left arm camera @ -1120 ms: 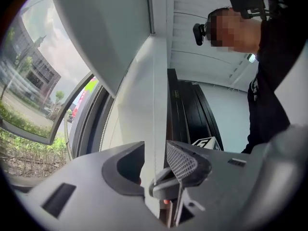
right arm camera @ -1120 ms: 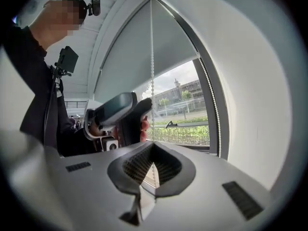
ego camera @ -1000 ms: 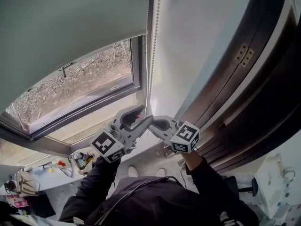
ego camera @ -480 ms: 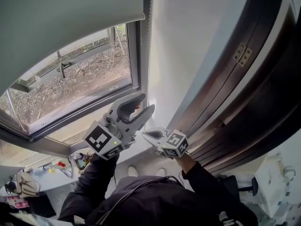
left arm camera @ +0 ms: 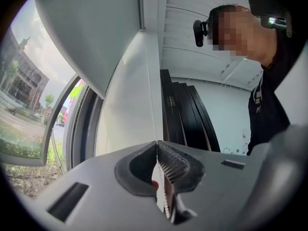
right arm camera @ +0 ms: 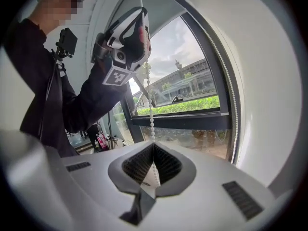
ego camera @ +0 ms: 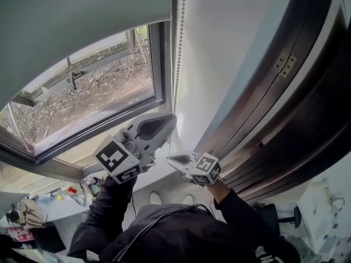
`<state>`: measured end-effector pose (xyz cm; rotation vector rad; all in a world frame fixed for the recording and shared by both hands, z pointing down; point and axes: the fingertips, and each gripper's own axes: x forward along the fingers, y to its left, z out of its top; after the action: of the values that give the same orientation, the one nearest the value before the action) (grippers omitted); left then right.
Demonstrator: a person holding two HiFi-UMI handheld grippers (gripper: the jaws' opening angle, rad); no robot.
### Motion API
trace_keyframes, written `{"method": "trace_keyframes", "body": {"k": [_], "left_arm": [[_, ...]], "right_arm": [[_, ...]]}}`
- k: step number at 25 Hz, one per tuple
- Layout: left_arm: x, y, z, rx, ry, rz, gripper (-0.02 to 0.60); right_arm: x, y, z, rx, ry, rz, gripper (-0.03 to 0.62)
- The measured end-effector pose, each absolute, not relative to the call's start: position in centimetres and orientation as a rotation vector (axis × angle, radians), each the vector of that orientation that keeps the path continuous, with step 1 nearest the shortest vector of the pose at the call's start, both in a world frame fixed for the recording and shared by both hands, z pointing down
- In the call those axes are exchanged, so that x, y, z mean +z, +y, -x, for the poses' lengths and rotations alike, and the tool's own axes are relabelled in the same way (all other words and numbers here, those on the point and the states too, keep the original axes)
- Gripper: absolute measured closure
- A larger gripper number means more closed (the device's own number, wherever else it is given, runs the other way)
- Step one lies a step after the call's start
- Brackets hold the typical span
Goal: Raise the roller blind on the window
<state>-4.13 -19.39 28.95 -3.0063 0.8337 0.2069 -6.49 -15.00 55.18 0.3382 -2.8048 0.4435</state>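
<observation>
The left claw (ego camera: 169,122) is pressed shut on the bead chain (ego camera: 176,70). The right claw (ego camera: 171,159) pinches the same chain just below. The chain runs vertically, so the pull likely goes straight down.

Right of the right tongs (ego camera: 171,159), dark wooden door panels (ego camera: 307,103) bearing a brass hinge (ego camera: 285,63). Below-left of the left tongs (ego camera: 167,123), white table (ego camera: 55,206) strewn with small clutter (ego camera: 71,190).

The roller blind (ego camera: 82,15) looks like matt grey-green cloth. Its bead chain (ego camera: 176,48) is glossy white plastic. The left gripper (ego camera: 169,120) and right gripper (ego camera: 172,160) are smooth matt grey plastic with dark mesh-textured pads (left arm camera: 174,163). The dark door panel (ego camera: 307,92) shines, and its hinge (ego camera: 285,63) looks like brass.
</observation>
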Motion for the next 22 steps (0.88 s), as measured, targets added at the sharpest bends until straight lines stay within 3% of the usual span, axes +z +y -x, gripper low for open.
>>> {"method": "trace_keyframes", "body": {"k": [5, 6, 8, 12, 22], "left_arm": [[29.3, -19.0, 4.5, 0.178, 0.839, 2.988, 0.569], [29.9, -19.0, 4.5, 0.148, 0.852, 2.975, 0.569], [31.9, -19.2, 4.5, 0.089, 0.880, 2.981, 0.569], [36.7, -19.7, 4.2, 0.070, 0.882, 3.112, 0.569], [44.9, -19.2, 3.6, 0.005, 0.905, 3.211, 0.569]], "right_arm": [[54.6, -14.0, 6.1, 0.422, -2.784, -0.231, 0.586], [54.0, -14.0, 5.9, 0.438, -2.801, -0.221, 0.558], [51.8, -14.5, 5.3, 0.501, -2.874, -0.213, 0.417], [46.2, -16.4, 3.5, 0.454, -3.022, -0.286, 0.343], [35.5, -18.9, 1.6, 0.237, -3.205, -0.451, 0.329]]}}
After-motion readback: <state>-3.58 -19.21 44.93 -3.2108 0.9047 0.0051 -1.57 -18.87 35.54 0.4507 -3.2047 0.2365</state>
